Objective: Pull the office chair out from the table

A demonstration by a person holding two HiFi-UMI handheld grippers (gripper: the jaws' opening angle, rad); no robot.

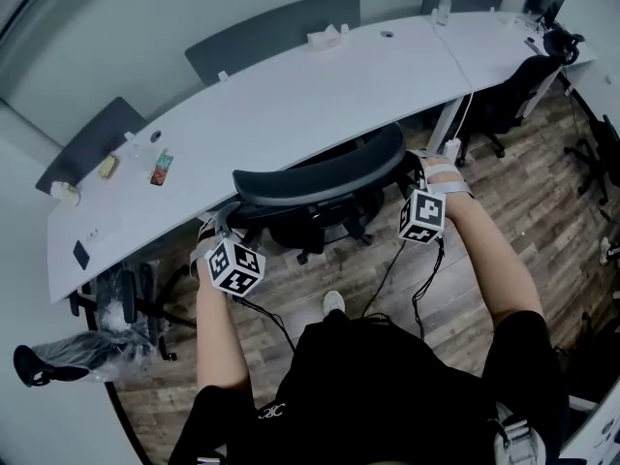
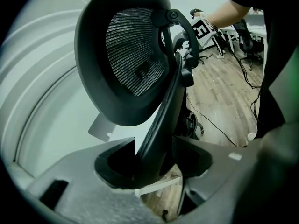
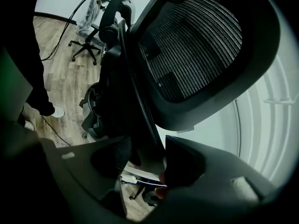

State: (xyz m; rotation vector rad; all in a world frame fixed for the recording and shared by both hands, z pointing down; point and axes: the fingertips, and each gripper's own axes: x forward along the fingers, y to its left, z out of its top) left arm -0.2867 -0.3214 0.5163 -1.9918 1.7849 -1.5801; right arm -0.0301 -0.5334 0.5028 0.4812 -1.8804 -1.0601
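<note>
Office chair (image 1: pixel 320 187) at centre of the head view, facing the table (image 1: pixel 291 95). Curved top of the backrest (image 2: pixel 133 55) just off the table's near edge, seat and base tucked underneath. Gripped from both sides. Left gripper (image 2: pixel 154 160) at the backrest's left end, fingers closed on the dark frame bar, pads pressing it from either side. Right gripper (image 3: pixel 145 160) at the right end, fingers likewise clamped on the frame bar there. Judged from this: grasp made, pull hardly begun if at all, nearly the whole way out from the table left to do.

Edges next. Table rim directly over the seat, so probably a level pull toward the bottom of the frame, no lifting. Behind the chair, bare wood floor (image 1: pixel 455 279), though little of it at centre, with the person's shoe (image 1: pixel 333 302) and body close below the chair. Two cables (image 1: pixel 392 274) trailing from the grippers across that floor, right in the wheels' likely path: a possible snag. At lower left, another chair (image 1: pixel 136 298) partly under plastic, near the left gripper's side. At upper right, a black chair (image 1: pixel 509 100), well apart. Widest free floor at centre right and lower right. Stepping back probably needed to make room.
</note>
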